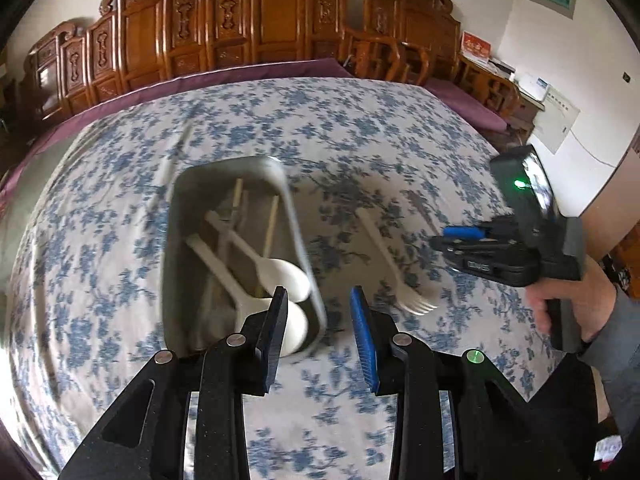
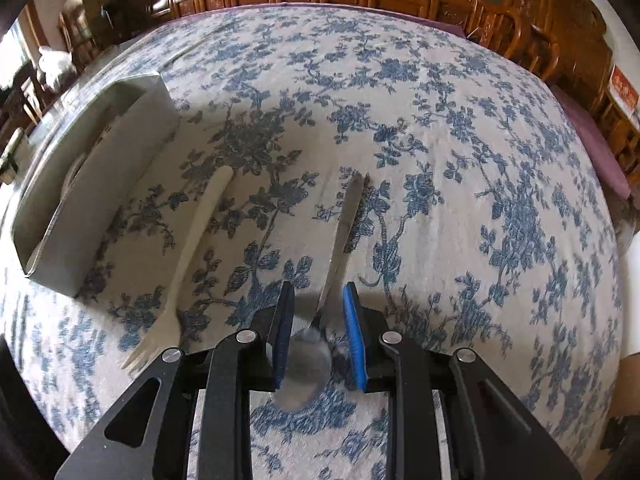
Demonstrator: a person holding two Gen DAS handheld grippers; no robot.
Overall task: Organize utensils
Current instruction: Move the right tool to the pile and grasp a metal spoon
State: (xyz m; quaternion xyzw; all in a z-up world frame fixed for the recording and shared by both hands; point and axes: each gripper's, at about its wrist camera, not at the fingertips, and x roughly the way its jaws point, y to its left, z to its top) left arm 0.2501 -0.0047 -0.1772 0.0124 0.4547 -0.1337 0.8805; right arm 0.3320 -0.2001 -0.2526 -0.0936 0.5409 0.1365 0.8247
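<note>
Metal spoon [image 2: 316, 344] lies between parted right tool [image 2: 318, 336] fingers; left tool [image 1: 318, 328] parted, holding nothing.

Motion blur smears the tray's [image 1: 240, 248] utensils [image 1: 256, 256].

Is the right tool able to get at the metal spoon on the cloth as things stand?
Probably yes. The right tool is open and already straddles the metal spoon, one finger on either side near its neck. The white fork lies apart to the left, so nothing seems to block a close.
</note>
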